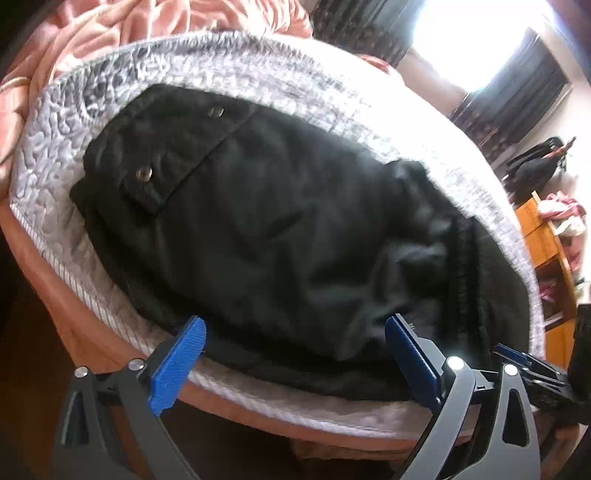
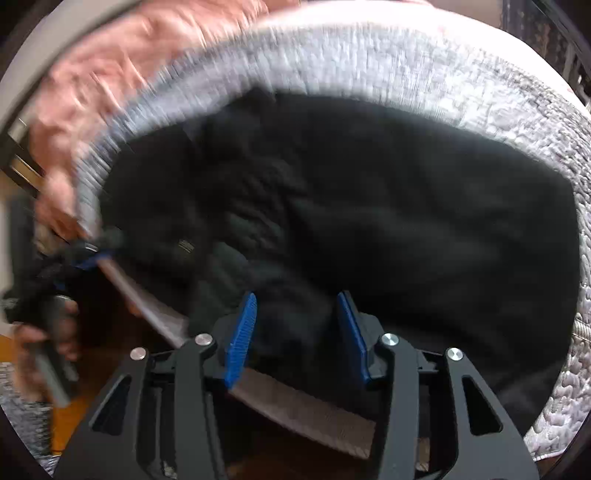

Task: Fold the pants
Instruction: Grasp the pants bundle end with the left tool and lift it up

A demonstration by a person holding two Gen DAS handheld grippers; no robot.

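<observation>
Bedroom scene, bed (image 1: 110,325) with a white quilted cover (image 1: 48,147) and a pink blanket (image 1: 110,33) bunched at the far side; black pants (image 1: 258,221) lie spread across the quilt. Left gripper (image 1: 295,332) fingers (image 1: 177,365) are released, blue pads wide apart, nothing pinched; they hang over the near edge of the pants, above the cloth as far as can be seen. Just past them the fabric is flat, then a flapped cargo pocket (image 1: 166,162) with two metal snaps (image 1: 143,172) sits toward the upper left of that view. Right gripper (image 2: 297,332) fingers (image 2: 240,339) are parted about halfway, pads not pressing; a dark fold of the pants (image 2: 406,221) lies between them, and whether it touches the pads cannot be told. Right wrist view is heavily motion-blurred. Rumpled fabric with a small metal piece (image 2: 184,245) lies left of those fingers; smoother cloth runs right to the quilt (image 2: 517,110). At that view's left edge a hand (image 2: 51,332) holds the other gripper, blurred. Further out in the left view: a bright window (image 1: 469,40), dark curtains (image 1: 517,99), an orange wooden shelf (image 1: 546,251) holding clothes.
</observation>
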